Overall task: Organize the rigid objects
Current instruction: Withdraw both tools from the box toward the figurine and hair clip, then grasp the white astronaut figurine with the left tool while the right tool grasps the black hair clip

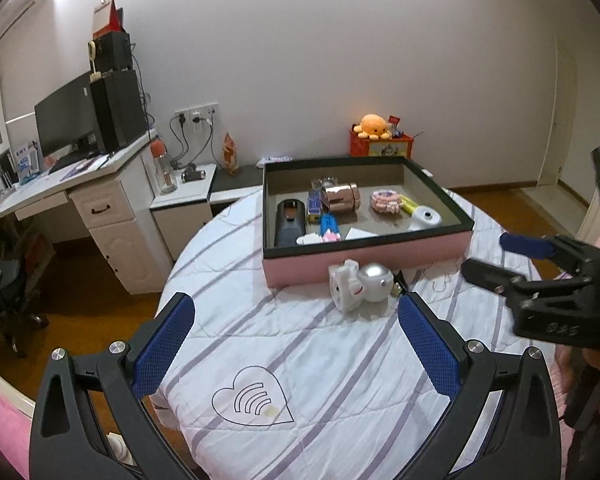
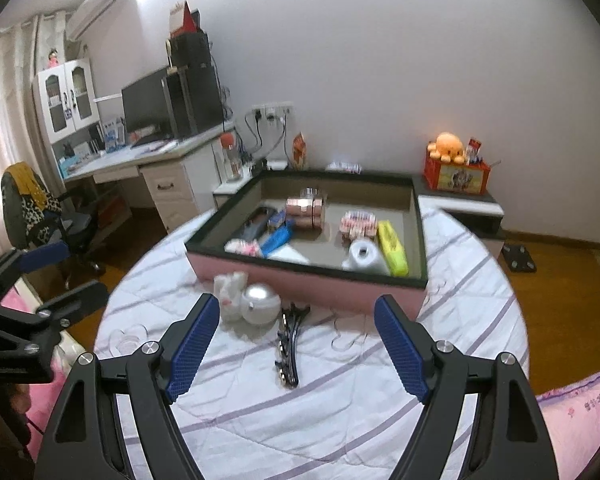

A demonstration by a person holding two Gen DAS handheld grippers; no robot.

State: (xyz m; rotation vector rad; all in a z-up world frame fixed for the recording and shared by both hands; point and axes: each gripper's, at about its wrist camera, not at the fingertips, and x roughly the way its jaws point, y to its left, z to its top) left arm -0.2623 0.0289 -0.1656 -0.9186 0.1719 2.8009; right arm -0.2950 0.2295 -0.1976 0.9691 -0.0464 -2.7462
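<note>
The right view is blurred, so the small items in the box (image 2: 312, 276) are hard to name: a copper cylinder (image 2: 306, 208), a yellow bar (image 2: 394, 248) and a white roll (image 2: 362, 256) can be made out. The left view is sharper, but the hair clip (image 2: 288, 344) is almost hidden there behind the right finger of the left tongs (image 1: 296, 344).

A round table (image 1: 320, 360) under a striped white cloth carries the pink, dark-rimmed box at its far side. Just before the box's near wall lie a white toy (image 1: 346, 286) touching a silver ball (image 1: 374, 282); the clip lies beside them, nearer the right tongs (image 2: 296, 346).

Both tongs stand wide and empty above bare cloth. Behind are a desk (image 1: 80, 184), a monitor (image 1: 66, 120) and a white wall. The table's near half is open; wooden floor rings its edge.
</note>
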